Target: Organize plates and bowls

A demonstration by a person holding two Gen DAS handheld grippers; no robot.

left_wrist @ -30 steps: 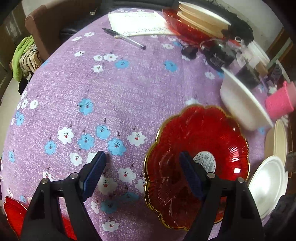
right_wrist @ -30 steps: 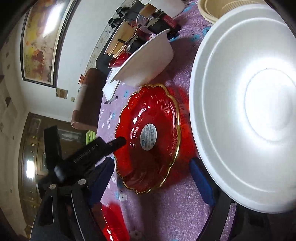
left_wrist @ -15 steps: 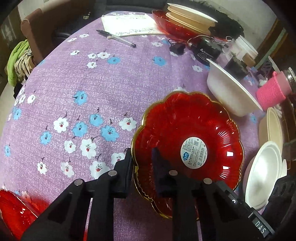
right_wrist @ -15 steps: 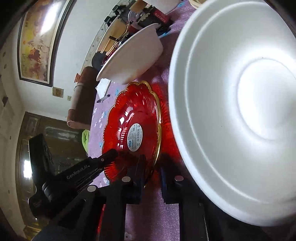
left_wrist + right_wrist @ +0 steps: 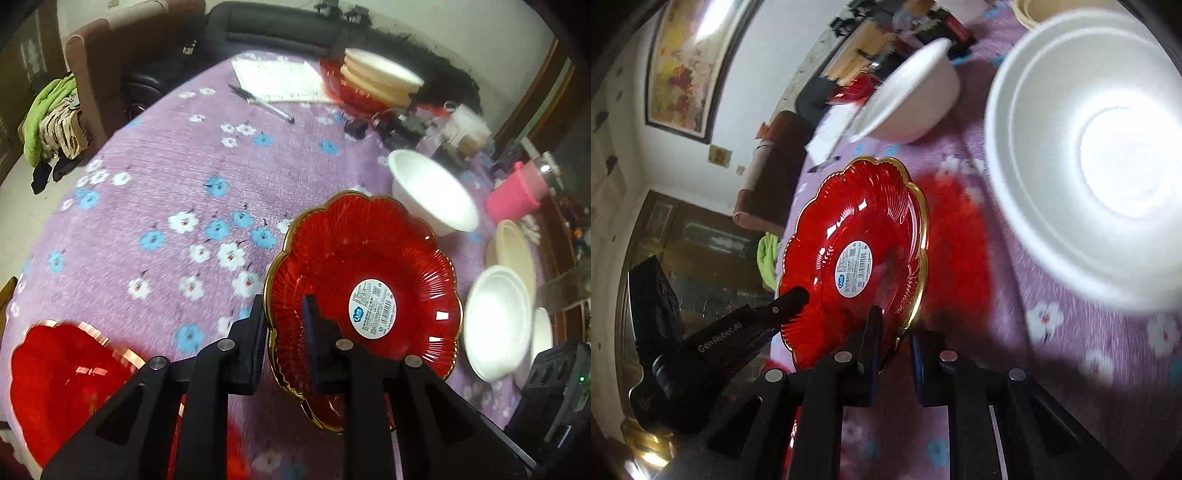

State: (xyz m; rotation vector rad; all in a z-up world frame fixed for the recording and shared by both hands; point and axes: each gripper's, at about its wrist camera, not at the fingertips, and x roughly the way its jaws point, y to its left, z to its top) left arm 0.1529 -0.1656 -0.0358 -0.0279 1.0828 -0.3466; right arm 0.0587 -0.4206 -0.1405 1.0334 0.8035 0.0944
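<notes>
Left hand-held gripper (image 5: 284, 339) is clamped on the near rim of the red scalloped plate (image 5: 369, 266), one finger outside the gilt edge and one inside; its jaws have just been closing onto that rim. Right hand-held gripper (image 5: 892, 347) pinches the same plate at another part of its rim, pads pressed on either side of the gold edge. Held by both, the plate is tilted up off the worktop (image 5: 155, 184), with a round white label (image 5: 373, 308) in its middle.

The worktop is covered by a purple cloth printed with blue and white flowers. Far left, beyond its edge, a green garment (image 5: 48, 107) hangs over a brown chair (image 5: 96, 74). At the near left corner lies a second red plate (image 5: 62, 384), blurred. Towards the back lie a sheet of paper (image 5: 277, 79) and a pen (image 5: 262, 103) just in front of it. To their right, pale plates are stacked (image 5: 380, 79) in a red dish. Beside that sits a clutter of cables and small boxes, too blurred to name.

Right of the held plate, an empty white foam bowl (image 5: 432, 192) stands on the cloth. Further right are a pink cup (image 5: 517, 192), a cream-coloured dish (image 5: 513, 251) and a nested stack of white bowls (image 5: 495, 321). In the right wrist view a framed painting (image 5: 687, 62) hangs on the white wall.
</notes>
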